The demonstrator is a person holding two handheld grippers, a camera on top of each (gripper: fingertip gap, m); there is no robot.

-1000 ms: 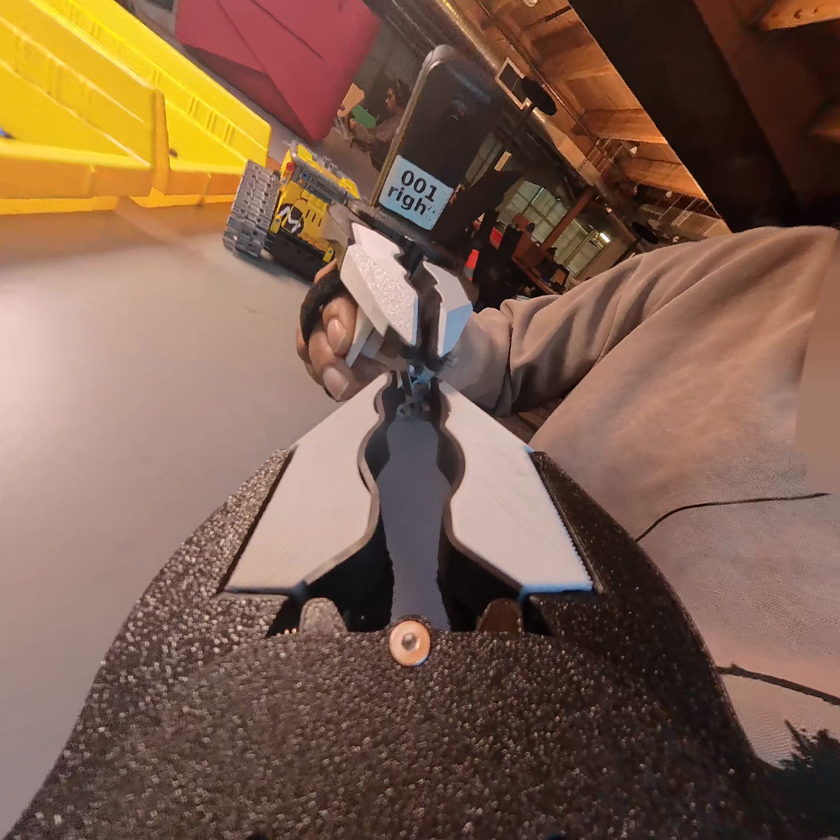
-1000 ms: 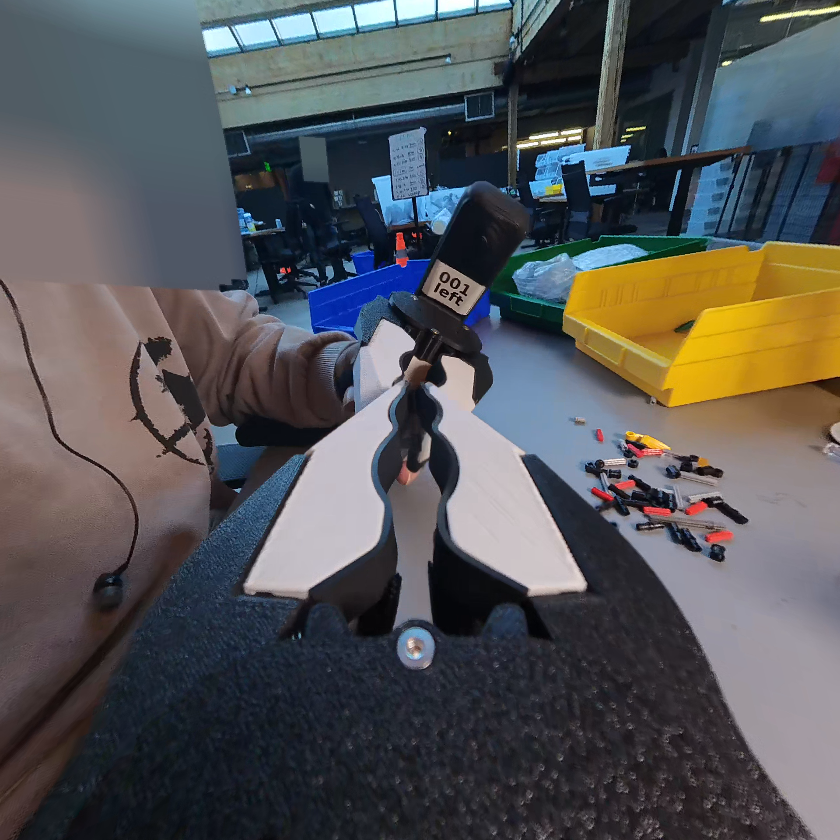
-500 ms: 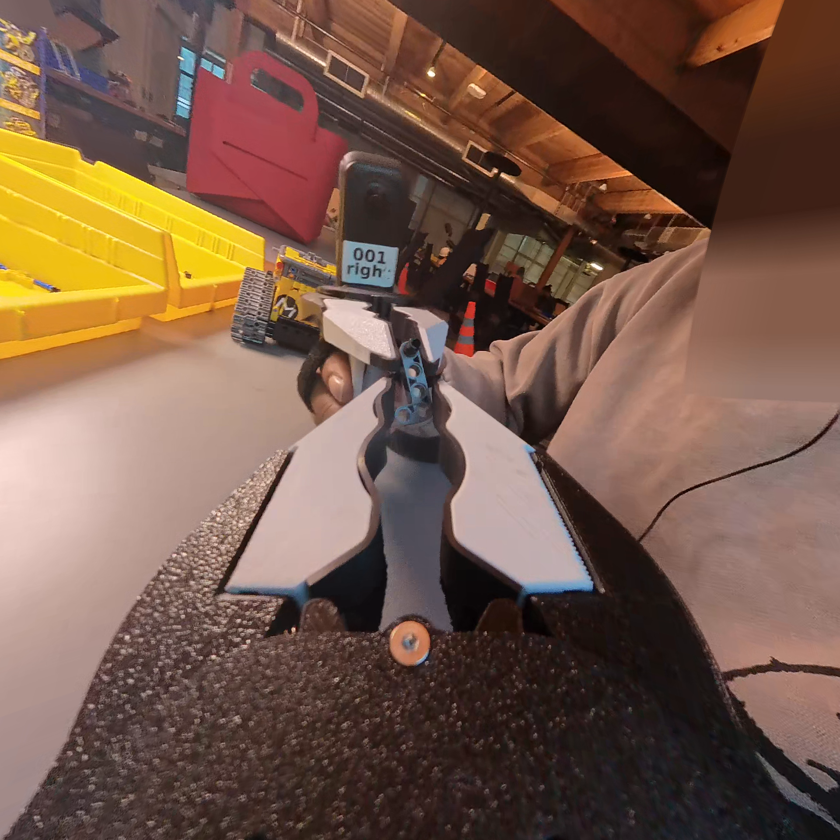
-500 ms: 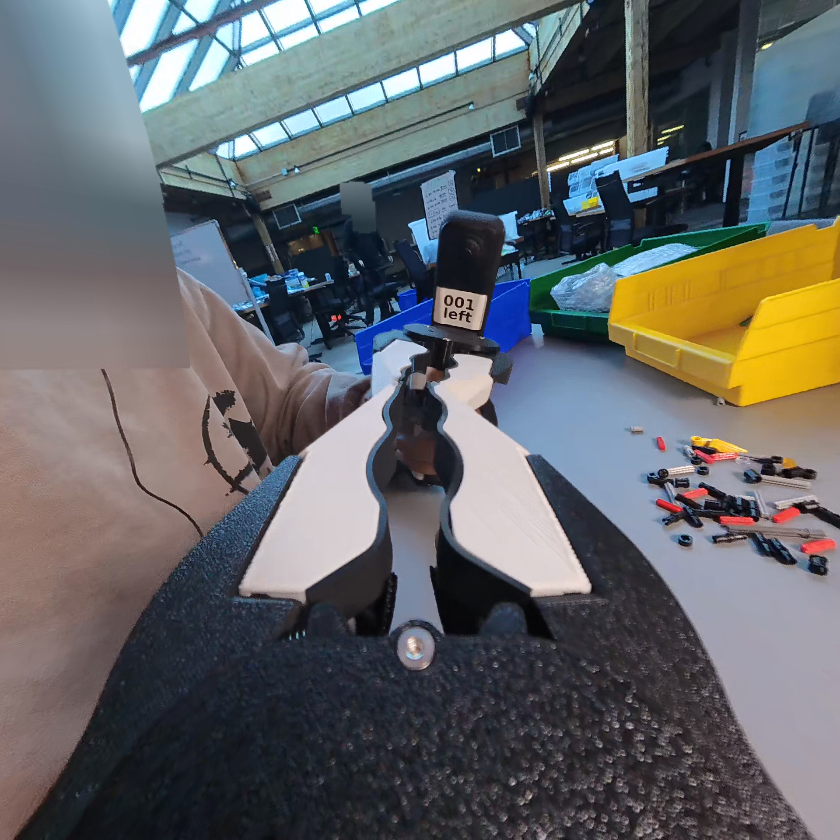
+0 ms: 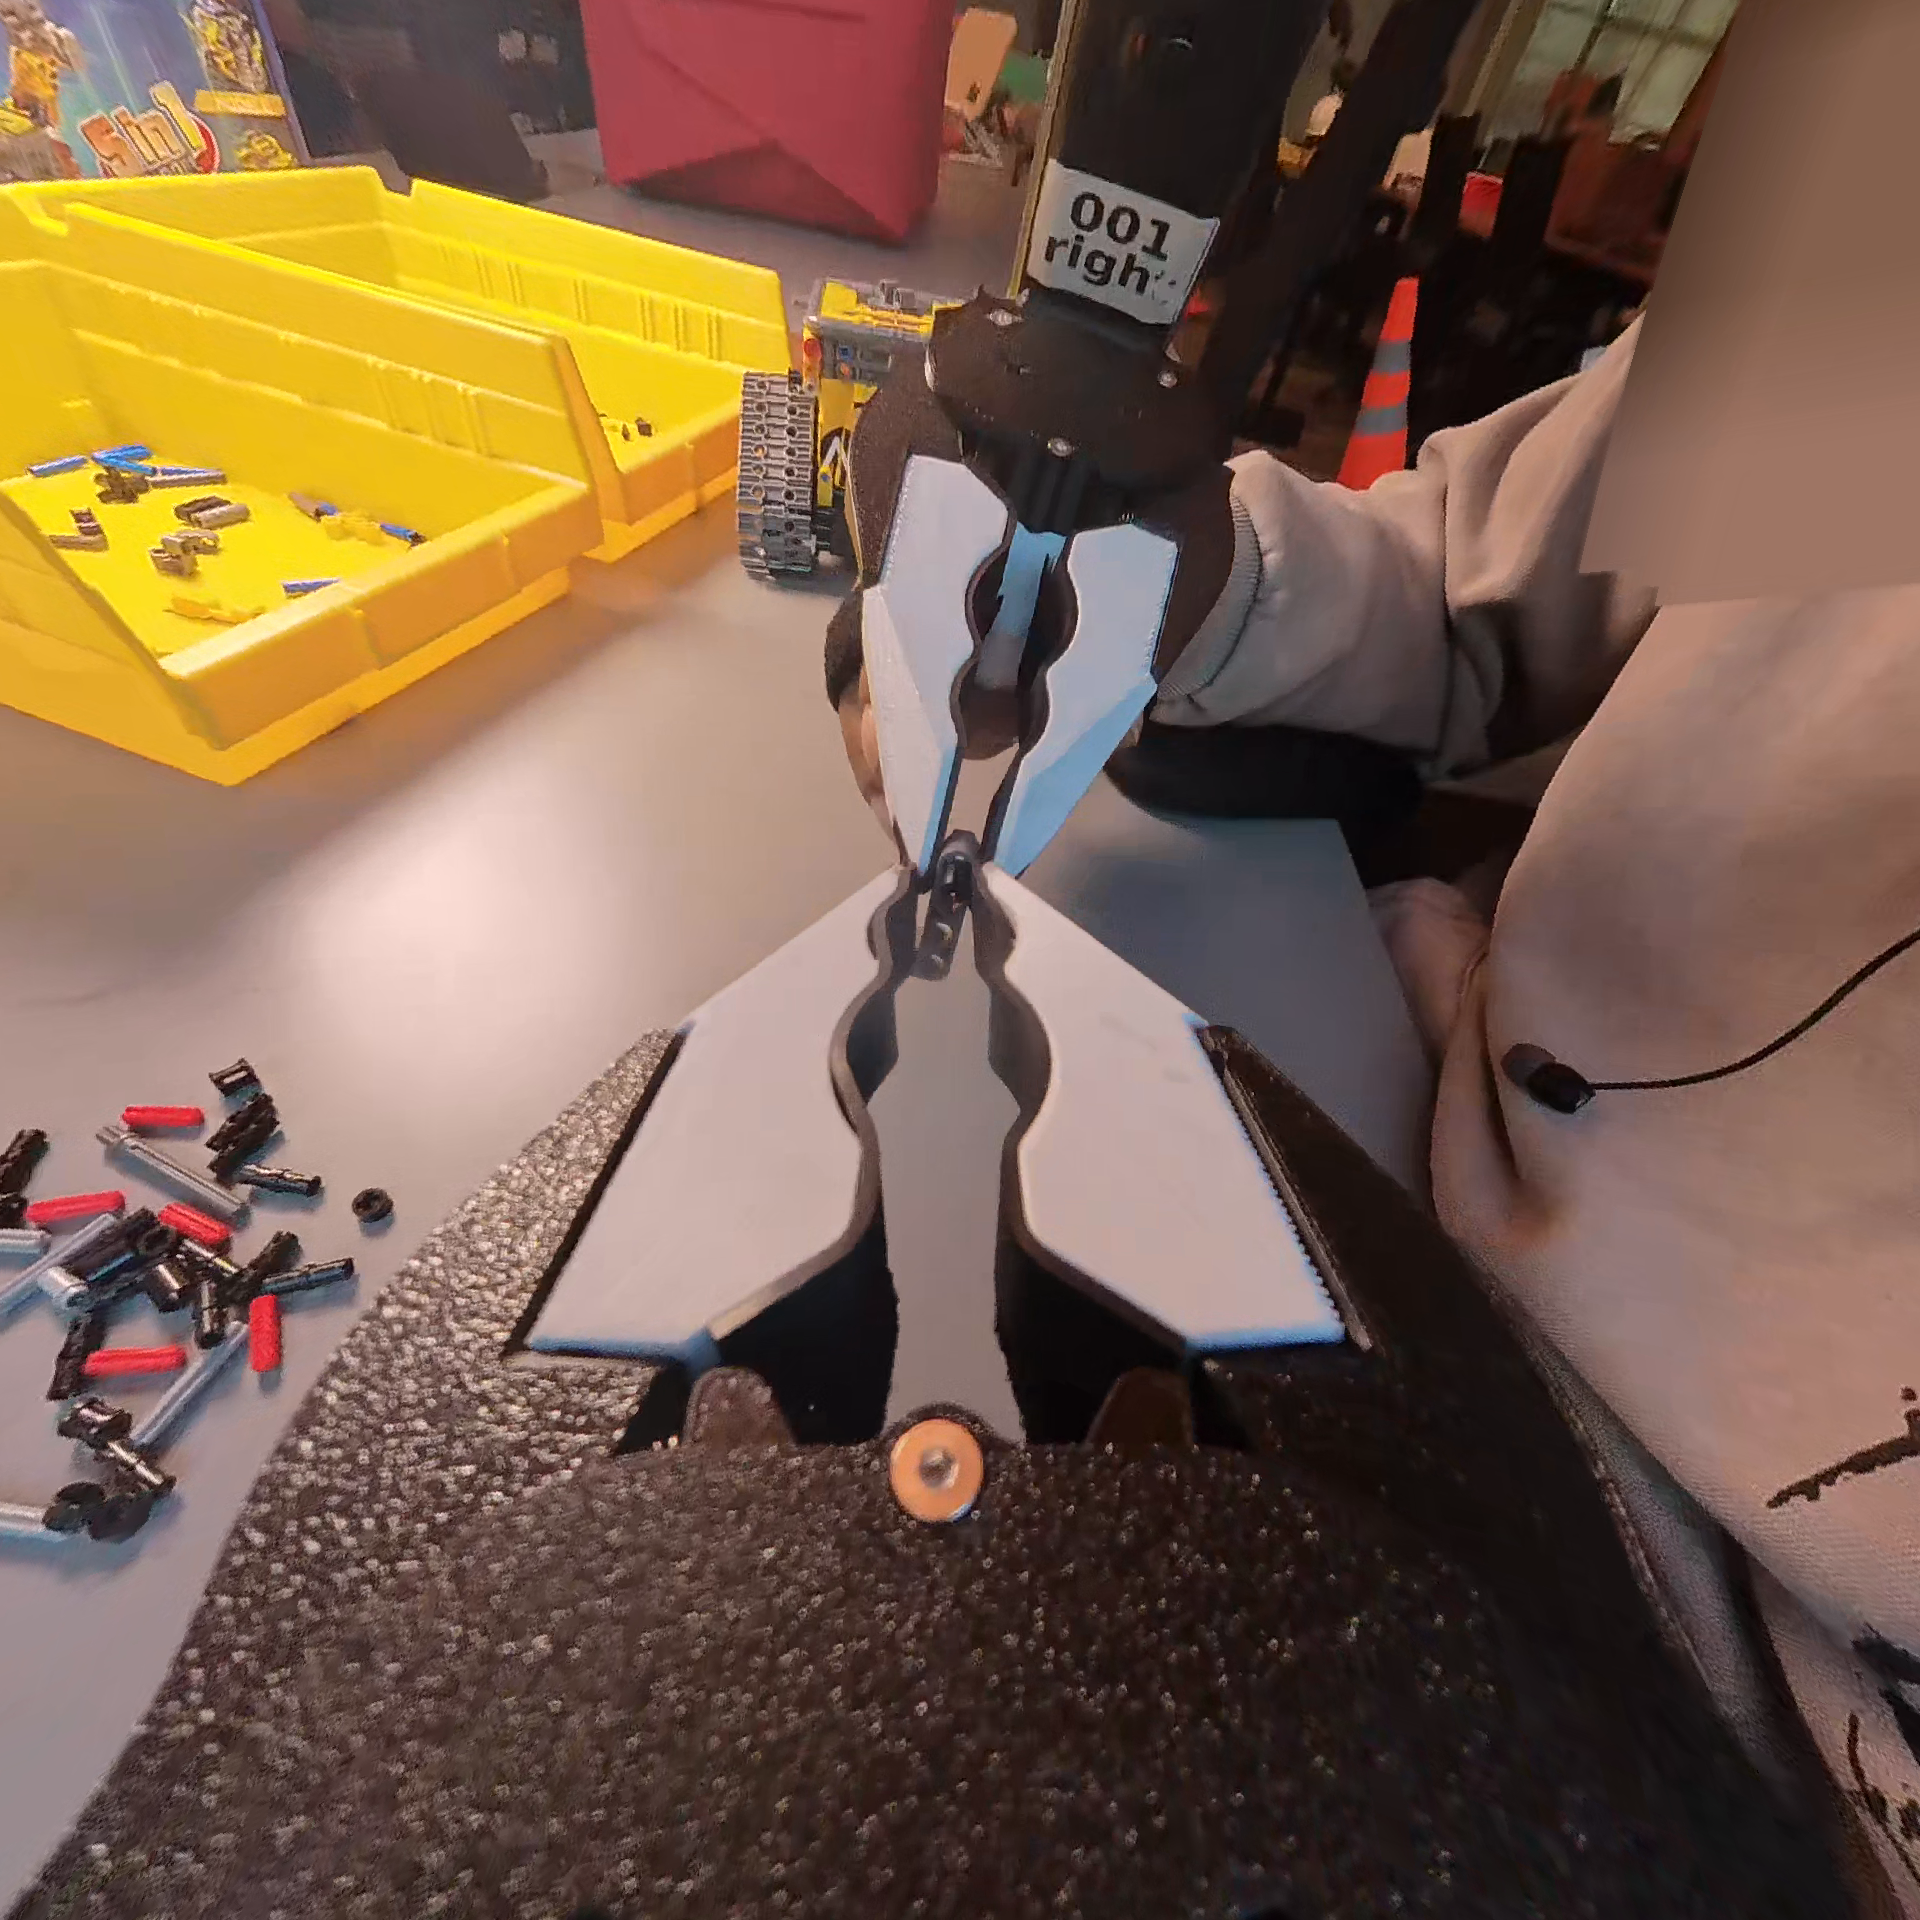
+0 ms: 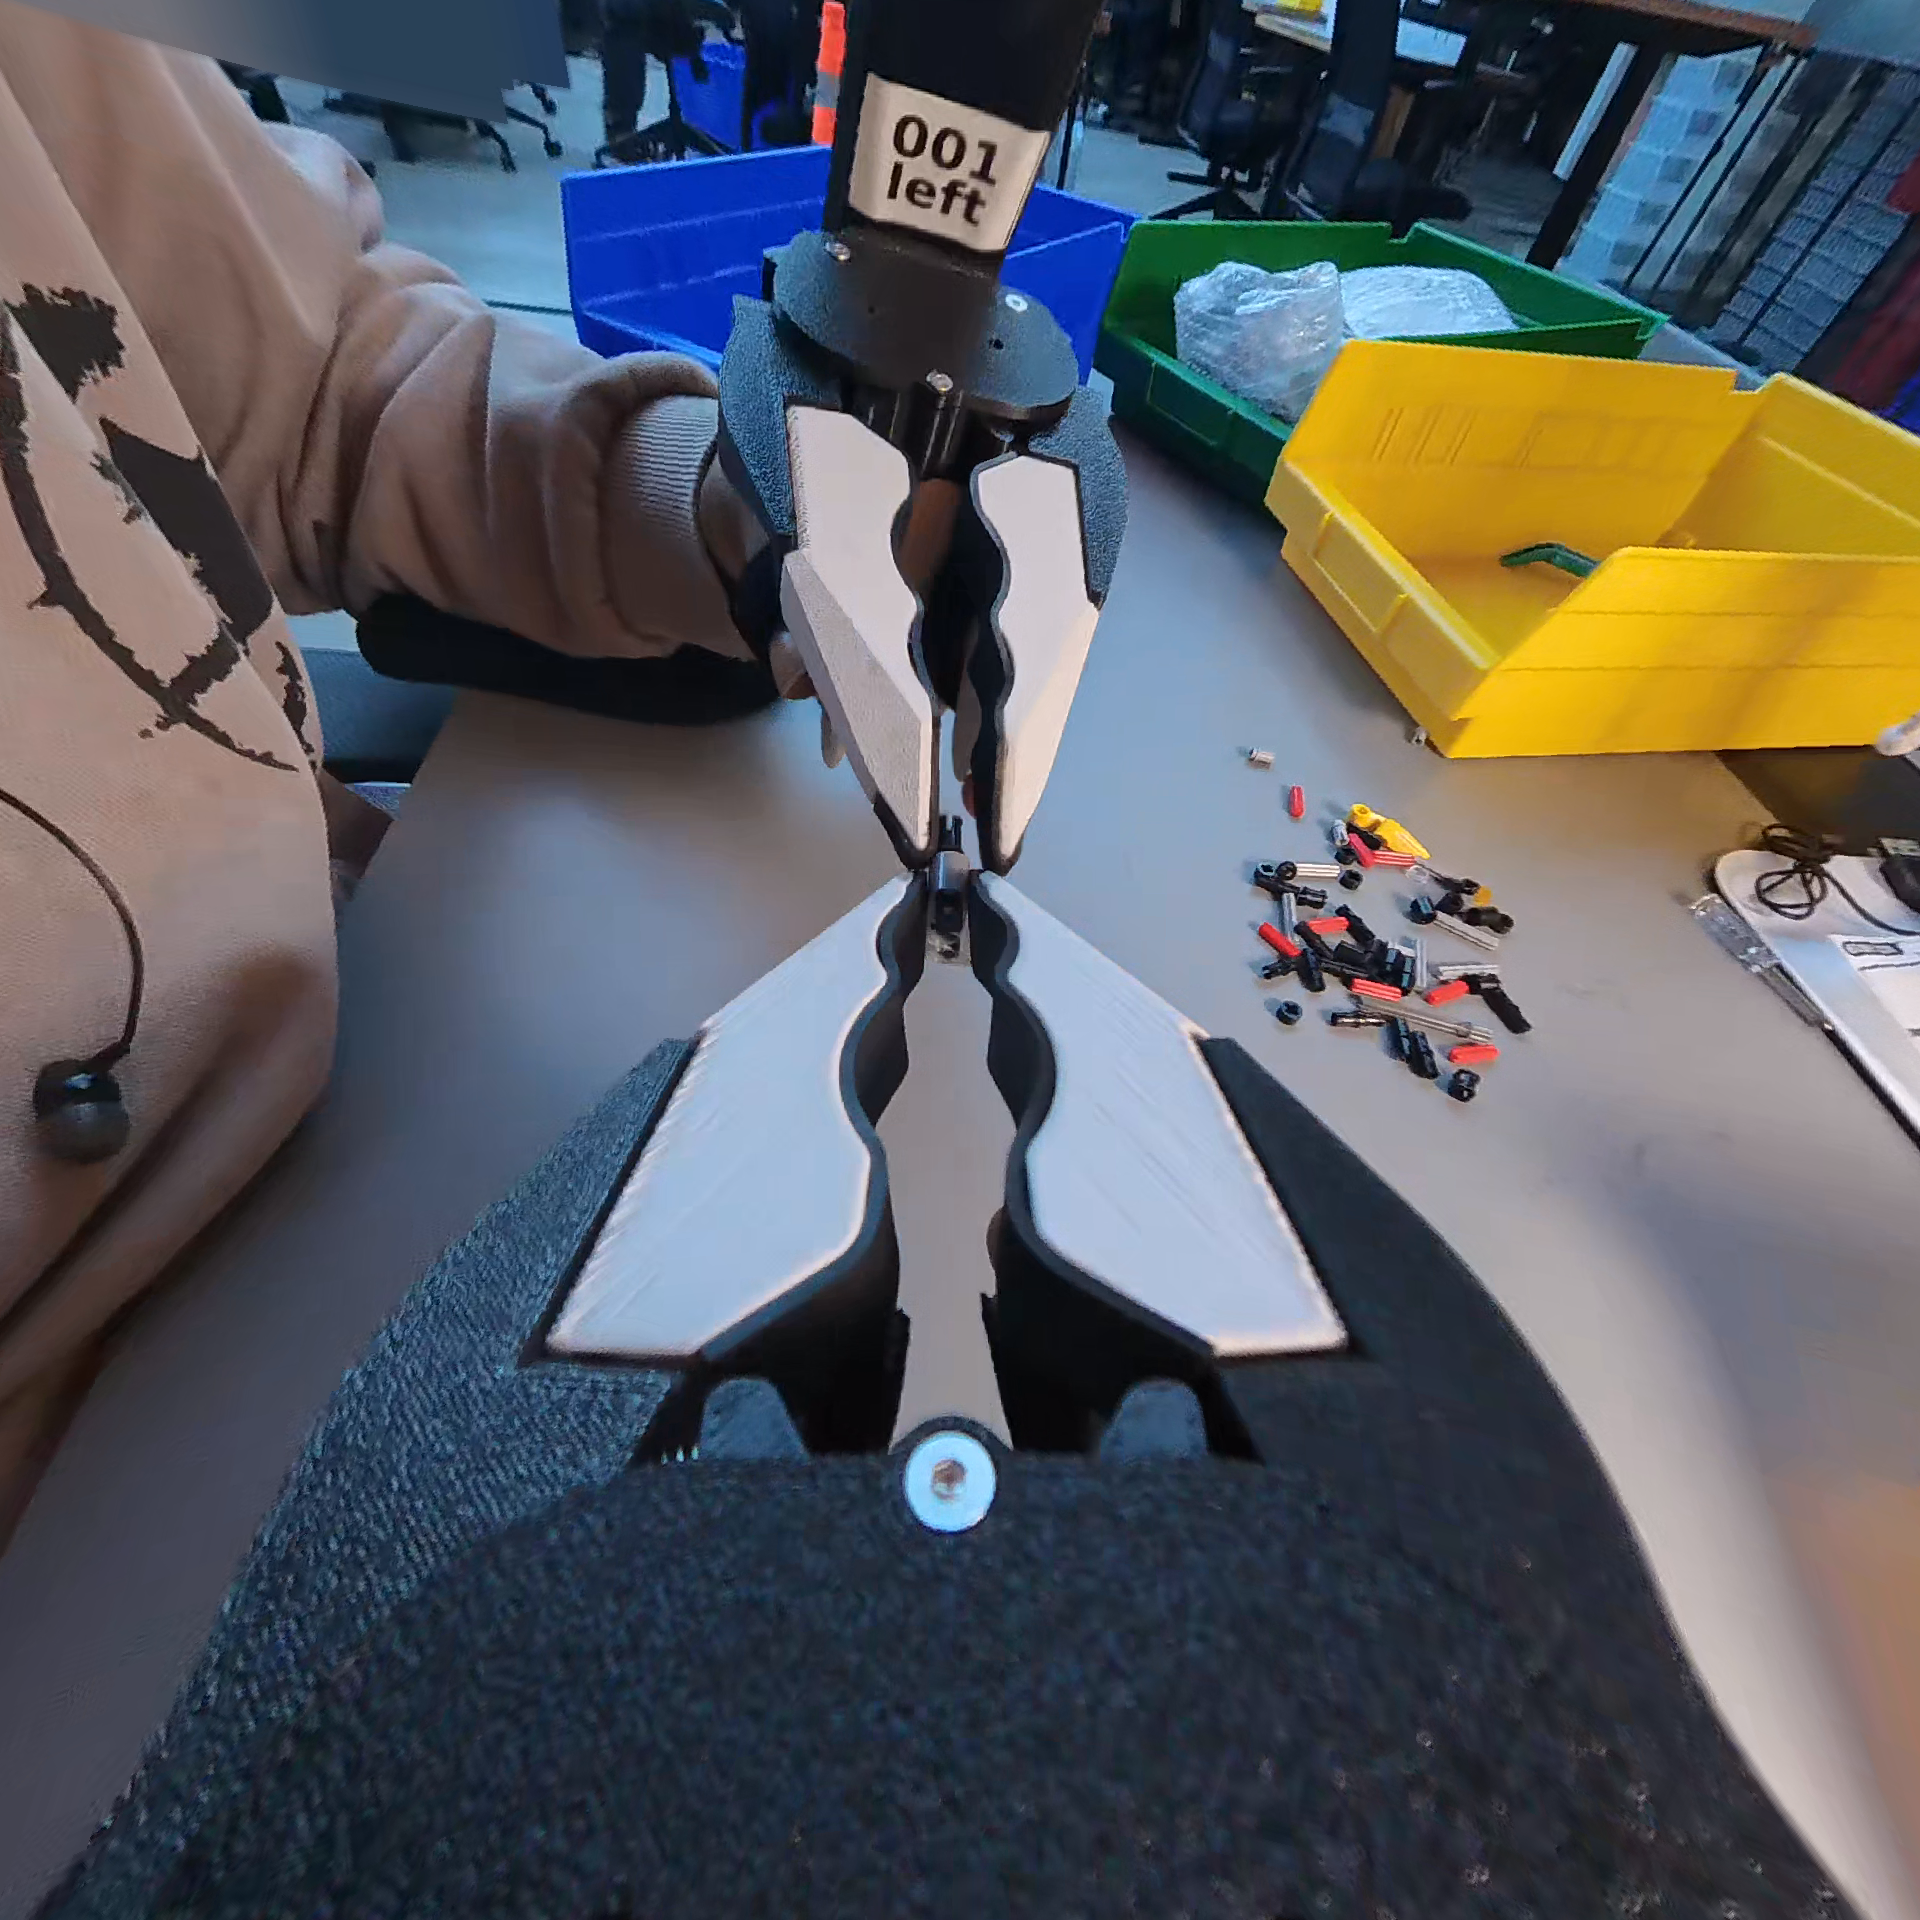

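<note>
2 hand-held grippers meet tip to tip above a grey table [image 5: 436, 935]. The left gripper [image 5: 943, 914] is closed narrow on a small dark beam with holes [image 5: 940, 920], gripped at its tips. The right gripper [image 6: 948, 904], facing it, is closed narrow on a small black piece [image 6: 948, 896] that touches the beam. Both pieces are held in the air between the 2 tools, near the person's chest. Loose black, red and grey parts [image 6: 1382, 956] lie scattered on the table beside them. Yellow bins [image 5: 312, 436] stand further back, 1 holding small parts. Judged from here, keeping both tools level and in line matters, since the grips are only at the tips.
</note>
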